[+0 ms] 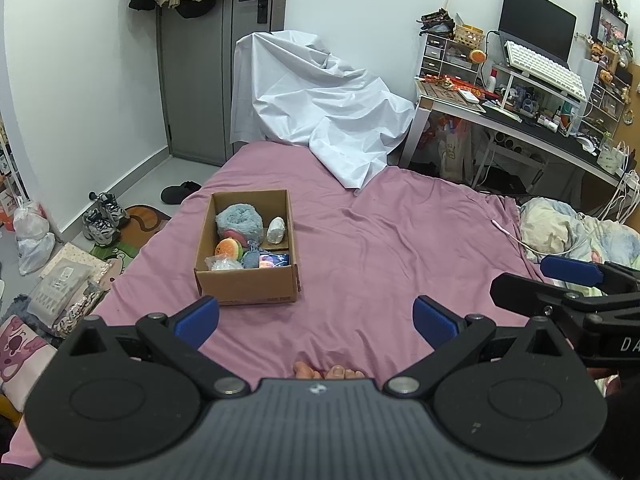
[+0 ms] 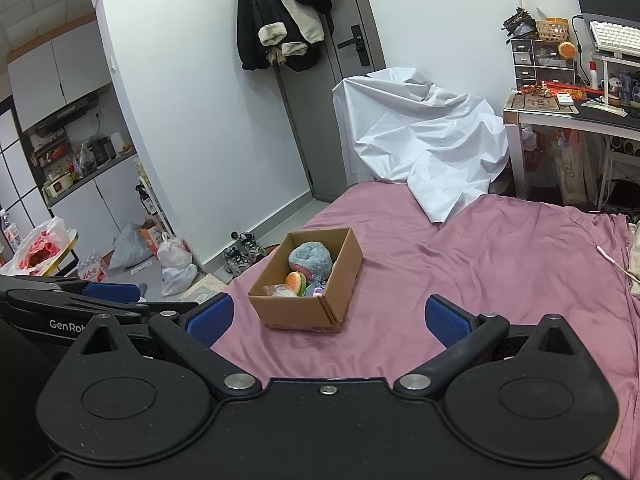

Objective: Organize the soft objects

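An open cardboard box (image 1: pixel 244 286) (image 2: pixel 296 310) stands on the pink bedsheet (image 1: pixel 400 240) (image 2: pixel 500 248). Inside lie a fluffy blue plush (image 1: pixel 239 220) (image 2: pixel 311 256), a burger toy (image 1: pixel 229 249) (image 2: pixel 295 281), a white soft lump (image 1: pixel 276 230), a small blue toy (image 1: pixel 251 258) and a crinkly clear bag (image 1: pixel 222 265) (image 2: pixel 279 291). My left gripper (image 1: pixel 316 320) is open and holds nothing, just short of the box and a little right of it. My right gripper (image 2: pixel 329 316) is open too, hovering near the box's front right corner. Each gripper shows at the edge of the other's view.
A white sheet (image 1: pixel 320 108) (image 2: pixel 424 140) drapes over something at the bed's far end. A cluttered desk (image 1: pixel 520 112) stands to the right, a crumpled blanket (image 1: pixel 560 232) by it. Shoes (image 1: pixel 102 216) and bags (image 2: pixel 176 264) lie on the floor left of the bed. Toes (image 1: pixel 328 371) show under my left gripper.
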{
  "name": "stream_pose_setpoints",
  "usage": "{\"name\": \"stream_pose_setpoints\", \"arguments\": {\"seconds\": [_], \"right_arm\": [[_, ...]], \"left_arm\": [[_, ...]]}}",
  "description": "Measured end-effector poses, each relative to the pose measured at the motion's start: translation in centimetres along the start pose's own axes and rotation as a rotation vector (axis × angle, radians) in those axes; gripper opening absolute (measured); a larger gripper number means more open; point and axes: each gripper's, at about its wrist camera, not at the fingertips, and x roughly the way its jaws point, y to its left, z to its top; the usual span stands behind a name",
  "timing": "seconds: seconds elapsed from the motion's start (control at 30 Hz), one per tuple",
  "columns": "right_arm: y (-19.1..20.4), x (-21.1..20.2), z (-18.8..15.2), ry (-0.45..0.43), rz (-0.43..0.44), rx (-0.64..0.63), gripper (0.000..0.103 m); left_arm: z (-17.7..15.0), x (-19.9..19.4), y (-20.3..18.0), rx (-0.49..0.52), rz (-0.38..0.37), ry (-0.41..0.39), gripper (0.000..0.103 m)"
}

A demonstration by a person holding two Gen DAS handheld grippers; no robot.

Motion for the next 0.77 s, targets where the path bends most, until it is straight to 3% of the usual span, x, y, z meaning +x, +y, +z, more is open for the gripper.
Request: {"name": "stream_pose_setpoints", "arguments": {"seconds": [0.77], "right_arm": [[-0.02,-0.03,-0.26,0.006,0.009,0.003,0.103]], "left_arm": [[0.07,0.18,-0.31,0.0,-0.005,0.0,0.102]]}}
